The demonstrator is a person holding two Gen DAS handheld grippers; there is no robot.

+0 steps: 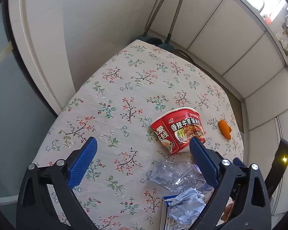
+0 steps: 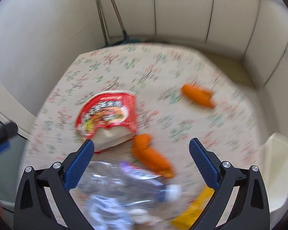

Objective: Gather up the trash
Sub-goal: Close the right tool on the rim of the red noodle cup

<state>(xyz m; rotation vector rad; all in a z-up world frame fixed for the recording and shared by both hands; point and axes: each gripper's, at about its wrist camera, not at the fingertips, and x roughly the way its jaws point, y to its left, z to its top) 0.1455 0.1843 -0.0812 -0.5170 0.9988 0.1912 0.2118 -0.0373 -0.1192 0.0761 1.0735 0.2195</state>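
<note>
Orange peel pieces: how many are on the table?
2: one orange peel far right on the tablecloth, another peel beside the noodle cup. More may be hidden.

A table (image 1: 113, 99) covered by a floral cloth is set in a corner of cream panelled walls (image 1: 226, 44). Two poles (image 1: 163, 9) are leaned there. Daylight is admitted upper right.

A table (image 1: 109, 103) covered with a flowered cloth is seen from above. The left gripper (image 1: 142, 143) is held over it with its blue fingers (image 1: 82, 163) spread wide and empty. A red noodle cup (image 1: 179, 129) is tipped on its side at the right. An orange peel (image 1: 224, 129) lies further right. A crushed clear bottle (image 1: 174, 176) and crumpled paper (image 1: 186, 205) are nearer.
</note>
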